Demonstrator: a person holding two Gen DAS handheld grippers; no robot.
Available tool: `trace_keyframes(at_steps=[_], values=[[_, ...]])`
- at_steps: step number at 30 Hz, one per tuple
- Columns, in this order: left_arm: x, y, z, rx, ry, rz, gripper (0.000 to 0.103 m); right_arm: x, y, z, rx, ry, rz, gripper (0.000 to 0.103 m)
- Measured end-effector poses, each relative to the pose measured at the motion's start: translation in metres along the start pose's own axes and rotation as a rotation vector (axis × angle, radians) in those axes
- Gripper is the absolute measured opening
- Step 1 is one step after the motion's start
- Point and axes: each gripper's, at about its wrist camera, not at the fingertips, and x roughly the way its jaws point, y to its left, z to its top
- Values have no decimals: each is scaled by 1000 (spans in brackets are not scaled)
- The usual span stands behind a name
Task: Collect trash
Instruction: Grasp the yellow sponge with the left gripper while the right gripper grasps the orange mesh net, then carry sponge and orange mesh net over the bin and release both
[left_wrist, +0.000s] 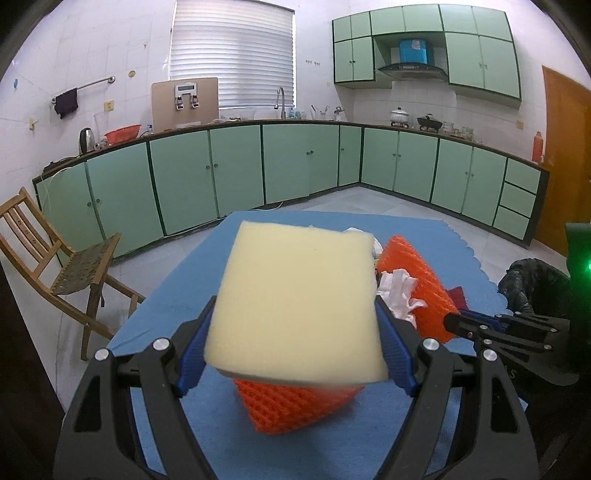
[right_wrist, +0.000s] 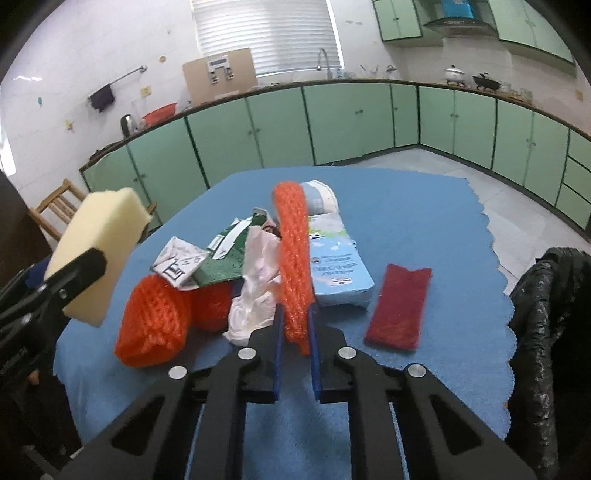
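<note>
Right hand-held gripper (right_wrist: 295, 328): clamped on an orange foam net (right_wrist: 291, 258), held upright above the blue desk (right_wrist: 424, 206).
Left hand-held gripper (left_wrist: 295, 332): gripping a cream foam block (left_wrist: 299, 302), lifted clear.
Remaining pile (right_wrist: 207, 258): nets, tissue, cartons; red pad (right_wrist: 399, 306) beside.
Black bin bag (right_wrist: 546, 317): at the desk's right edge.
Step, judged: carrying. Next: move over the bag, release.

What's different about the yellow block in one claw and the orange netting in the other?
The yellow foam block is smooth, pale and thick; the orange foam net is bright, knitted-looking and thin. The left claw holds the block spread wide; the right claw is pinched nearly closed on the net. Both are gripped above the blue cloth.
</note>
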Motion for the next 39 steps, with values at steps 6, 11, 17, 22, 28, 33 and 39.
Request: trace_keyframes(at_steps=[6,11,17,22,28,33,39], values=[[-3,-3,3,4,-9,-12,77,-23,7,8,-18,-61,15,10],[-8,-9,10,11,-24,-25,77,-49,4,20,-11,-120,22,10],[-15,-30,24,34,-55,-71,77,-86,-11,30,27,-189,22,10],[-18,-55,32,53,-73,-131,77,-114,-33,29,56,-229,-22,10],[-17,-94,38,88,-86,-210,77,-144,-68,21,109,-254,-102,10],[-12,-134,38,105,-73,-290,77,-170,-102,12,150,-272,-183,10],[-7,-185,35,135,-71,-383,77,-197,-141,-3,195,-284,-284,10]])
